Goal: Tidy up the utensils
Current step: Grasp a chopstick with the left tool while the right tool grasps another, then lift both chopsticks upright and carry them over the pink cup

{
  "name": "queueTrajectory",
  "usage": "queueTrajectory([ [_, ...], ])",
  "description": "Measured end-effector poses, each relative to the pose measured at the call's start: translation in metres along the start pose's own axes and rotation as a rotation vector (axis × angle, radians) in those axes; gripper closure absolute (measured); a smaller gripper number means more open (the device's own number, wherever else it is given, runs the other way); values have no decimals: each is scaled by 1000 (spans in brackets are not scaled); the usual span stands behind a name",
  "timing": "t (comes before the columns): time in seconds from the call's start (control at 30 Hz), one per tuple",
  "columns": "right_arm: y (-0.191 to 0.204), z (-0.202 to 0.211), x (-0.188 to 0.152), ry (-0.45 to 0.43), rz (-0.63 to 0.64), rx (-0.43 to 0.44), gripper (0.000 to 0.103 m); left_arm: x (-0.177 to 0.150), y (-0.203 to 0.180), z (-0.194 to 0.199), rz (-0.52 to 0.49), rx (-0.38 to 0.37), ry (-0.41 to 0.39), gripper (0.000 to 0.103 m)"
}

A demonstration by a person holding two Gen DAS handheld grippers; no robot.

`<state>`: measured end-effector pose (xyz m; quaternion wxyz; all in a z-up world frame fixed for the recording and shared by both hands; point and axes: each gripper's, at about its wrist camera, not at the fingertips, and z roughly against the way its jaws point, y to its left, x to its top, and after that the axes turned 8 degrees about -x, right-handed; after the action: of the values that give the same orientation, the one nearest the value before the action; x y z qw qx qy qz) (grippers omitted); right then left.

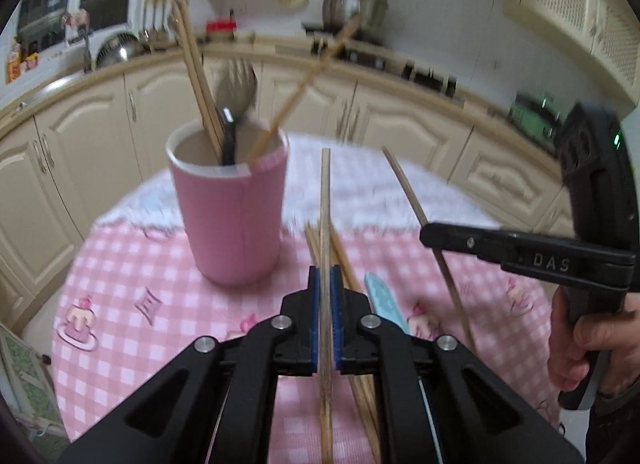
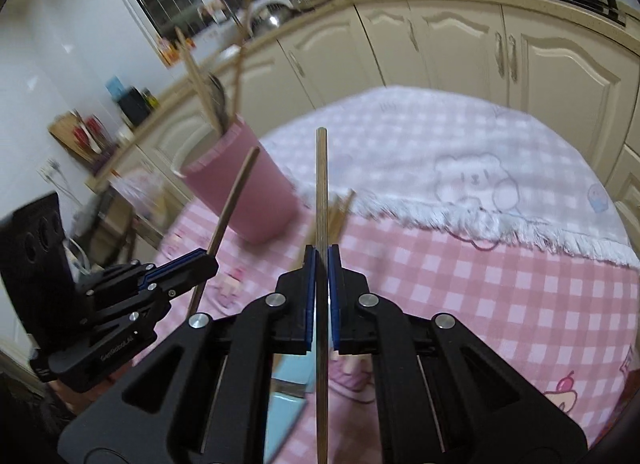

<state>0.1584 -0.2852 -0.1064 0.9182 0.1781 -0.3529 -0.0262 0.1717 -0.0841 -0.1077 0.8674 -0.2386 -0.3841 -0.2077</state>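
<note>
The tall, smooth pink holder cup (image 1: 232, 216) stands ahead-left of the left gripper (image 1: 325, 296), which is clamped on 1 slim wooden chopstick (image 1: 325, 204); the right gripper (image 2: 322, 288) pinches another chopstick (image 2: 321, 184). Best to tip each stick upright over the rim before releasing, I judge

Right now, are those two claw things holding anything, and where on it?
Yes. The left gripper pinches one chopstick around mid-length; the right gripper pinches another chopstick likewise.
</note>
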Motion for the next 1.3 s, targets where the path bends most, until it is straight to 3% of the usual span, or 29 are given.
queueTrajectory([
  [0.37, 16, 37, 19, -212, -11, 119, 97, 27, 21, 68, 74, 49, -309, 98],
  [0.7, 63, 66, 89, -429, 49, 169, 97, 99, 32, 106, 59, 112, -555, 98],
  [0.97, 98, 69, 146, -575, 80, 158, 97, 145, 43, 92, 45, 135, -664, 98],
  [1.3, 103, 16, 162, -561, 76, 84, 97, 159, 61, 40, 75, 170, -668, 98],
])
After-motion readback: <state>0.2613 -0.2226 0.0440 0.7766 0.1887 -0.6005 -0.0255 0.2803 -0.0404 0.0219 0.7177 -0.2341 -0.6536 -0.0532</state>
